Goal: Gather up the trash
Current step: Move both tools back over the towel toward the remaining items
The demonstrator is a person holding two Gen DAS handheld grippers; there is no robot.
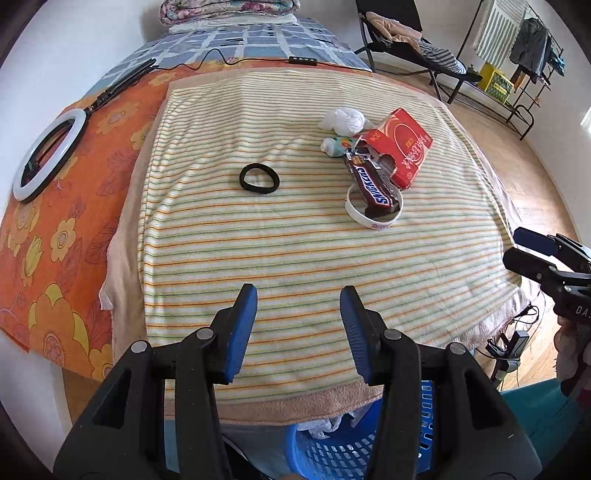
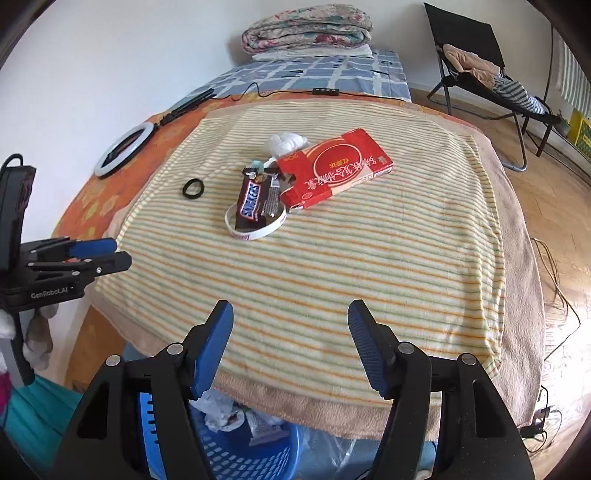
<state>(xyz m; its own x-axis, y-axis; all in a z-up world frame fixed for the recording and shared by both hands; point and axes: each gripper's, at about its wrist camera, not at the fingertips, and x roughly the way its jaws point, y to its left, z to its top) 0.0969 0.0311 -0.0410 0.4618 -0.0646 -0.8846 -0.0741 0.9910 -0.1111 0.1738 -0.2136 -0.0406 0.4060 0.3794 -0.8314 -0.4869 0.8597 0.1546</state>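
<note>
Both grippers hang released and empty: the left gripper (image 1: 298, 325) and right gripper (image 2: 290, 339) at lower centre, above a blue perforated plastic basket (image 2: 236, 458) already holding crumpled wrappers, probably parked there for easy dropping. Further out, mid-frame on the striped towel (image 1: 295, 251) covering the bed, sit a brown Snickers wrapper (image 1: 373, 181) across a white ring, a torn red cardboard box (image 1: 406, 147), and white crumpled tissue (image 1: 341, 120). The basket's bottom is cut off.

A ring light (image 1: 48, 155) lies on the orange floral sheet (image 1: 55, 236), folded quilts (image 2: 306, 31) beyond.
</note>
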